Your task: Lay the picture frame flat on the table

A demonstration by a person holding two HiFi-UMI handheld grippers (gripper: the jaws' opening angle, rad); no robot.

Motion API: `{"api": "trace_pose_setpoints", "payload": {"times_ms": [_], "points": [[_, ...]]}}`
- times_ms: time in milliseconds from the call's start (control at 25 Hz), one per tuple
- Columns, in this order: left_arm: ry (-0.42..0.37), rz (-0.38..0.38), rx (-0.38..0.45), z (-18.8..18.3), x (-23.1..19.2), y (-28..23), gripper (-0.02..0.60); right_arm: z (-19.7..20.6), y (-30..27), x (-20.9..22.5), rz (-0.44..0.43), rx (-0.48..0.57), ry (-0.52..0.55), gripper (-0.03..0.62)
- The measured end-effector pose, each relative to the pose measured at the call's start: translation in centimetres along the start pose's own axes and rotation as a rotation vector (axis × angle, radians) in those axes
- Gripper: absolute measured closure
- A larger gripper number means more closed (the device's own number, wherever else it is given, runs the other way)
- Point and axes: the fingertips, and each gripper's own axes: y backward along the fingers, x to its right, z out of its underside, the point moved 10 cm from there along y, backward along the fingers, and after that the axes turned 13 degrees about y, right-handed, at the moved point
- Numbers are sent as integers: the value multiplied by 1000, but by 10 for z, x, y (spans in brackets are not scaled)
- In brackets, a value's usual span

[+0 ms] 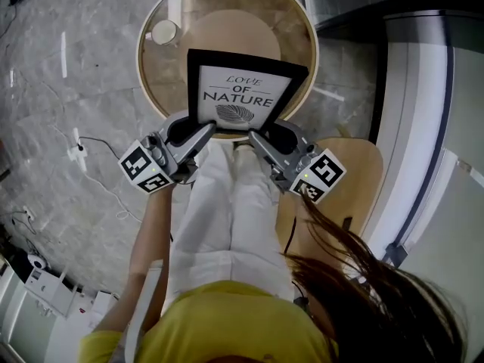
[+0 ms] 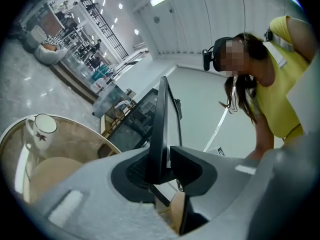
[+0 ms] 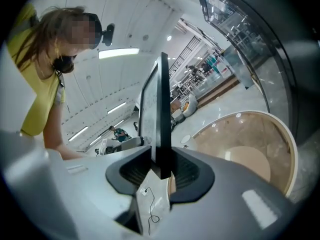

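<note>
Long dark hair (image 1: 363,278) and a yellow top (image 1: 227,324) fill the head view's bottom, closest to the lens. Beyond them, both tools reach toward 12 o'clock. The left gripper (image 1: 198,136) has its fingers clenched on the 7 o'clock corner of the picture frame (image 1: 243,89), and the right gripper (image 1: 265,138) has its fingers clenched on the 5 o'clock corner. In each gripper view the black edge of the frame stands between the two pads, and they seem to press on it.

The frame is over the near rim of the round glass tabletop (image 1: 155,89), with its printed face turned up toward the person. Its lower edge is at 6 o'clock and its top edge points to 12 o'clock. I judge that the coming move depends on this: the top edge must go down and away toward 12 o'clock, where the glass is free. Both hands are equally near, one on each corner. A white cup (image 1: 164,32) stands at about 10 o'clock from the frame, clearly apart from it.

Whether the lower edge already touches the glass I cannot tell, because the fingers cover it. The back of the frame is hidden, and its true long axis is difficult to judge from this steep angle.
</note>
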Motion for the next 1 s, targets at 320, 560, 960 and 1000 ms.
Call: {"api": "trace_pose_setpoints", "payload": {"times_ms": [320, 560, 960, 1000], "points": [[154, -143, -73, 64, -51, 13, 459, 79, -2, 30, 22, -153, -86, 476], [278, -198, -116, 112, -86, 23, 459, 128, -4, 44, 50, -253, -204, 471], [421, -279, -188, 156, -124, 27, 459, 180, -9, 63, 83, -335, -366, 466], [432, -283, -189, 158, -126, 27, 459, 182, -9, 65, 79, -342, -370, 465]]}}
